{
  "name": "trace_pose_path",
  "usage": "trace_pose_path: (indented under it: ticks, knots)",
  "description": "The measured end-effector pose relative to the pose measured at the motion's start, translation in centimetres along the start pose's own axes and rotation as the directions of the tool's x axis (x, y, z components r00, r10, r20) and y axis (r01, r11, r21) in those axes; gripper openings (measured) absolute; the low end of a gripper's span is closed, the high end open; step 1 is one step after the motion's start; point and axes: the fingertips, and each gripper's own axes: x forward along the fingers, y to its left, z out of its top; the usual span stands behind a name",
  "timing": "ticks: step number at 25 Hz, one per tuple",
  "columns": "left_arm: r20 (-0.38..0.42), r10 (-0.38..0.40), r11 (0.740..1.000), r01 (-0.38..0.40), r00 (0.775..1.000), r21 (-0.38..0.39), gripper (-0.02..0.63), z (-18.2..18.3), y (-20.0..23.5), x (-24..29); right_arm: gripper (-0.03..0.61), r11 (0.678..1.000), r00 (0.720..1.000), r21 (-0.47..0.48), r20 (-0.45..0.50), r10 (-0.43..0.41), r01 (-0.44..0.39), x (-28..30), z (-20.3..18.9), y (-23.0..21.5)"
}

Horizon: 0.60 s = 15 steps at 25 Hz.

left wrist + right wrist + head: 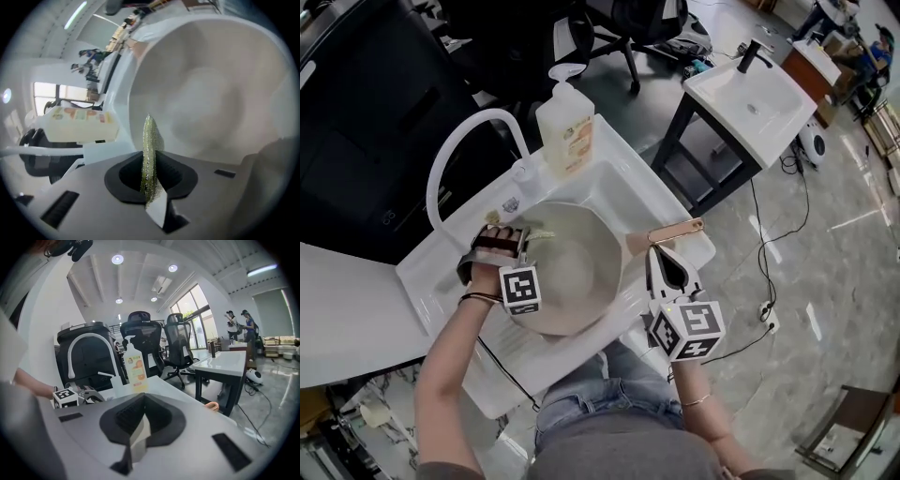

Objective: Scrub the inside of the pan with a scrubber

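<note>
— The left hand-held gripper is clamped tight on the scrubber, which stands edge-on at the left rim of the pan, in the sink.
— And the right hand-held gripper?
— Jaws together on nothing, just near of the handle.
— I'd lay that scrubber flat against the inside, press, and circle from rim to middle.
— The pan might skate, I reckon. The right one could steady the handle.
</note>
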Motion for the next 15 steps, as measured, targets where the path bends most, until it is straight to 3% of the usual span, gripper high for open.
trace_pose_path:
  ticks: [3,7,12,15]
  knots:
    - [-0.014,-0.058,0.989,0.059,0.998,0.133,0.061,-0.4,-1.8,0.0,0.011,1.000,1.000,-0.003,0.003,-0.001,0.001,-0.2,-0.1,0.4]
    - [-0.050,-0.195,0.959,0.201,0.980,0.200,0.060,-1.0,-4.9,-0.7,0.011,1.000,1.000,-0.007,0.003,0.010,-0.010,-0.4,-0.1,1.3]
    - [-0.097,-0.378,0.898,0.390,0.921,0.203,0.060,-2.1,-7.9,-2.0,0.011,1.000,1.000,-0.010,0.005,0.021,-0.021,-0.5,0.0,2.2]
    - [-0.131,-0.466,0.846,0.484,0.875,0.222,0.059,-2.4,-9.1,-3.0,0.011,1.000,1.000,-0.012,0.007,0.021,-0.021,-0.8,0.1,2.5]
